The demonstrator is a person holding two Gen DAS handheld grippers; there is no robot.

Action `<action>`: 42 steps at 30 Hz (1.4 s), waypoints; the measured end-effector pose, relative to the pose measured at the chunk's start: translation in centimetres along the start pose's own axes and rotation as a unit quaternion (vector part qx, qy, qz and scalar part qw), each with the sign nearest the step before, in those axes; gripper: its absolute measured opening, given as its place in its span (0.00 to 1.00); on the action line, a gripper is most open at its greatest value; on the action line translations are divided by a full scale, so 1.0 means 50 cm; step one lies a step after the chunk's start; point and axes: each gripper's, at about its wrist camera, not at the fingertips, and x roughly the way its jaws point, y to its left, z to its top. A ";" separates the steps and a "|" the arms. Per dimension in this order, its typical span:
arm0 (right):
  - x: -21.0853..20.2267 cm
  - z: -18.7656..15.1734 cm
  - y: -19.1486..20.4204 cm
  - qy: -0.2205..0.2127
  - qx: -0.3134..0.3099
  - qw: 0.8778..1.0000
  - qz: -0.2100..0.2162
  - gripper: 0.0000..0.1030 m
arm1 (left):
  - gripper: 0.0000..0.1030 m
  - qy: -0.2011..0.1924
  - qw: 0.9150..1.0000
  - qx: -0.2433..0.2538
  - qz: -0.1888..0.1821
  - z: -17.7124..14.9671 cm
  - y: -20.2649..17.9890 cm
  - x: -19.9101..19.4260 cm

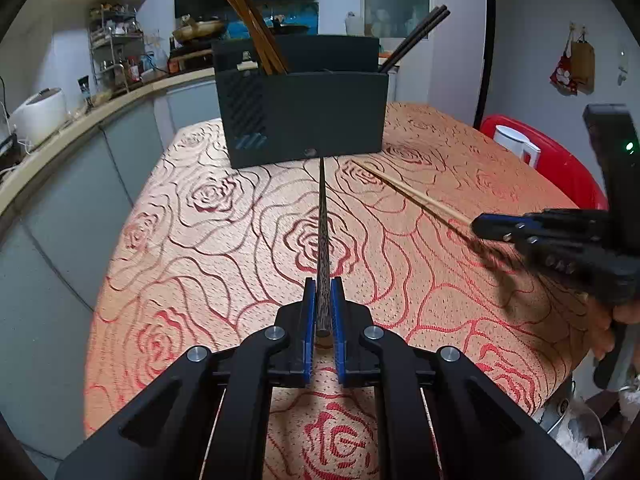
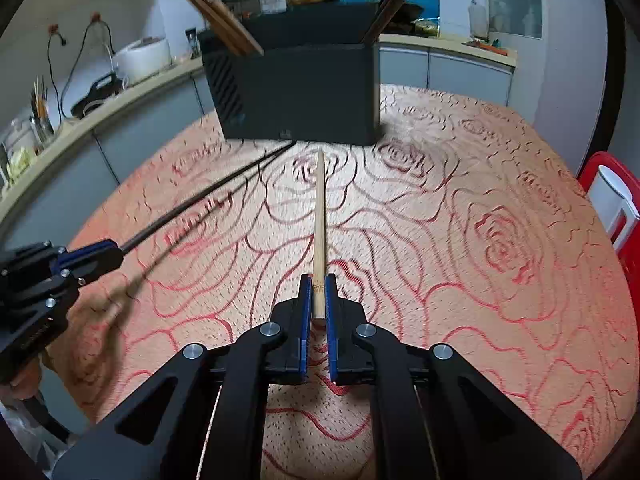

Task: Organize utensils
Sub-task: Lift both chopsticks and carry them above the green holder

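My left gripper (image 1: pixel 323 283) is shut on a dark speckled chopstick (image 1: pixel 322 220) that points at the base of the black utensil holder (image 1: pixel 304 120). My right gripper (image 2: pixel 319 279) is shut on a light bamboo chopstick (image 2: pixel 319 208), also aimed at the holder (image 2: pixel 296 92). Both are held just above the rose-patterned tablecloth (image 1: pixel 224 220). The holder has brown chopsticks (image 1: pixel 248 24) in its left compartment and black chopsticks (image 1: pixel 416 38) in its right one. The right gripper (image 1: pixel 480 227) shows in the left wrist view, the left gripper (image 2: pixel 116 254) in the right wrist view.
A kitchen counter (image 1: pixel 80 120) with a rice cooker (image 1: pixel 40 114) runs along the left behind the table. A red stool (image 1: pixel 560 160) carrying a white jug (image 1: pixel 516 144) stands at the table's right edge.
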 end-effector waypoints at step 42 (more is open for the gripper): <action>-0.249 0.136 -0.030 -0.158 0.019 0.986 0.039 0.07 | 0.07 -0.144 0.990 0.008 -0.006 0.209 0.014 -0.220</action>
